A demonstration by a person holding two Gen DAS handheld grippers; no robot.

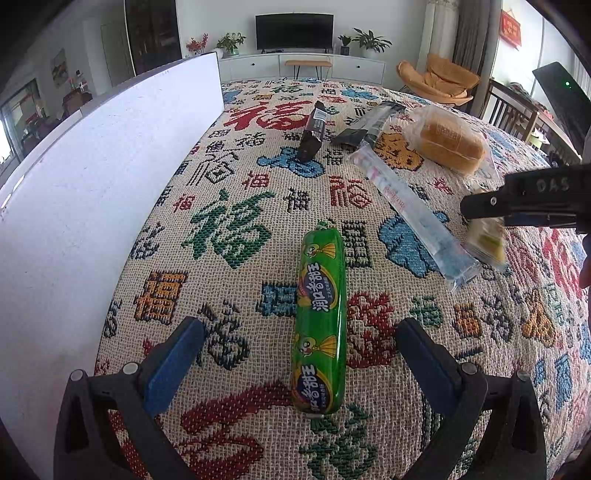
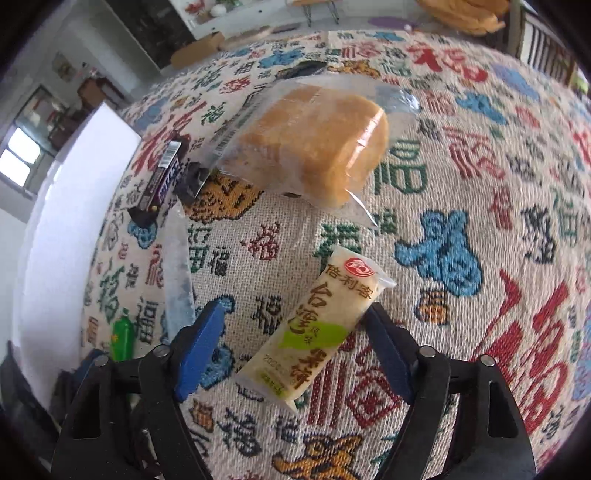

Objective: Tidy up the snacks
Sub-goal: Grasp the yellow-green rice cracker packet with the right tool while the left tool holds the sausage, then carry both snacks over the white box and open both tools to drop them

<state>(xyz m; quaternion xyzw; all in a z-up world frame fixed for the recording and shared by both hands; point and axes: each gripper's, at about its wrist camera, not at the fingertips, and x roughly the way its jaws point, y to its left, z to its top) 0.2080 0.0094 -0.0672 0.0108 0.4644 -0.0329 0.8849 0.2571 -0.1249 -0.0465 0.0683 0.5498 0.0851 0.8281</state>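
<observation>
Bread (image 2: 317, 147) in clear bag; white box (image 1: 92, 184) interior unseen

A woven cloth (image 1: 229, 236) with coloured Chinese characters covers the surface. A white board (image 1: 92, 192) stands upright along the left edge of the cloth. Behind the far edge there is a black television (image 1: 294, 31) on a white low cabinet (image 1: 303, 66), with potted plants (image 1: 369, 42) on both sides. An orange chair (image 1: 439, 79) stands beyond the far right corner.
</observation>
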